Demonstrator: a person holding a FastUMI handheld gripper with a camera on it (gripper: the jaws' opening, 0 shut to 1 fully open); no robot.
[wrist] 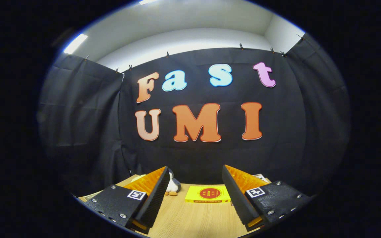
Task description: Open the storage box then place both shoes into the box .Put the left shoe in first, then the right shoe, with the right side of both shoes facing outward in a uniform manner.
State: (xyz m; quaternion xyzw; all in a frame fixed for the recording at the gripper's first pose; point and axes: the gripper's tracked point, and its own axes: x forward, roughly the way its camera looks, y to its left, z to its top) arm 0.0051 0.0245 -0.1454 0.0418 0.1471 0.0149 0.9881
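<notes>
My fingers (195, 198) are spread wide apart and hold nothing; the gap between them is bare air above the desk (190, 219). They hang level, a little above the pale wood-grain top, pointing toward the black cloth wall (190, 158) at the back of the booth.

I take the yellow box (207, 194) as my landmark. It lies flat on the desk beyond my fingertips, roughly in line with the gap between them and a bit nearer my right finger (235, 195) than my left finger (157, 195). It has a round red mark on its top face and a red strip along its front edge. It looks closed, its top lying flat. It sits near the foot of the cloth wall, well apart from my fingers.

To the left of the yellow box, just past the tip of my left finger, stands a small soft toy (172, 187), pale with a grey part and orange feet; my finger hides part of it, so I cannot tell its whole shape. To the right of the yellow box, behind my right finger, the corner of a white printed card (260, 177) peeks out; the rest is hidden.

Above the cloth wall there is a white wall (184, 41) and a ceiling with a bright strip light (75, 43).

I cannot make out any shoes around the yellow box.
</notes>
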